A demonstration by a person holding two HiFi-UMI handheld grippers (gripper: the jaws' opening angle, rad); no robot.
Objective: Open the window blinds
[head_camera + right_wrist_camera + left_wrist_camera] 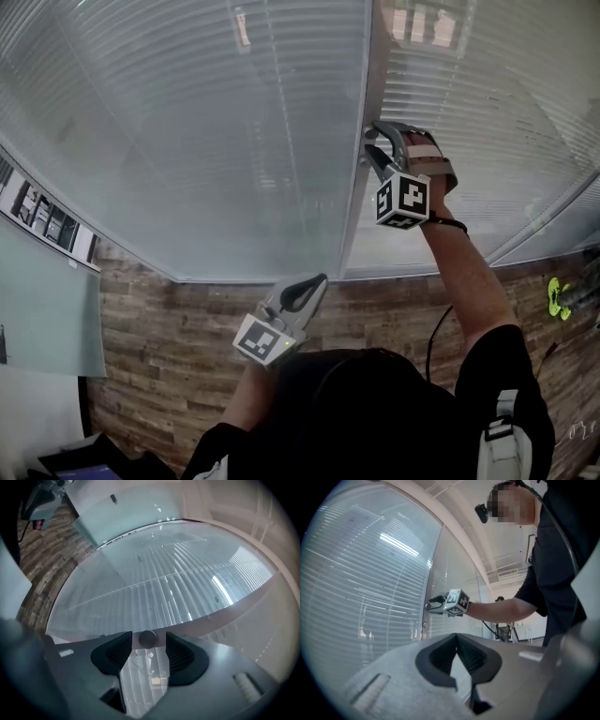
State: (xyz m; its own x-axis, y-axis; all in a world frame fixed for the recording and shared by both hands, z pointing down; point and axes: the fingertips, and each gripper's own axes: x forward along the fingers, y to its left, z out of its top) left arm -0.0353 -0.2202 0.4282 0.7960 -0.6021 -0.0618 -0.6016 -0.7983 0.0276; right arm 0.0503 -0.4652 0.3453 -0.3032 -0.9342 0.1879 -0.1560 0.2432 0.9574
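Closest to us, our left gripper point(317, 281) sits low, near our chest, its jaws brought together at the tips with nothing between them. It hangs in free air, short of the glass, with open room all round it.

Higher up and further out, our right arm reaches to the pale upright post point(359, 220) that splits the window wall into two glass panes point(141, 206). Our right gripper point(368, 142) is up against that post. Its jaws stand apart, and a small round dark knob point(148, 638) fixed on the post lies between them. We see a sliver of gap on each side of the knob, so the pads are not pressing on it.

The blinds point(206, 112) fill both panes behind the glass. Their slats run level and lie close over one another, letting through only thin bright stripes, so they read as not yet open.

Along the bottom, the panes end in a pale rail point(234, 278) that meets a wood-plank floor point(159, 375). A frosted panel point(47, 309) stands at the left edge. A small yellow-green thing point(559, 298) lies on the floor at the far right, well apart from both grippers. A dark cable point(433, 342) trails down beside our right forearm.
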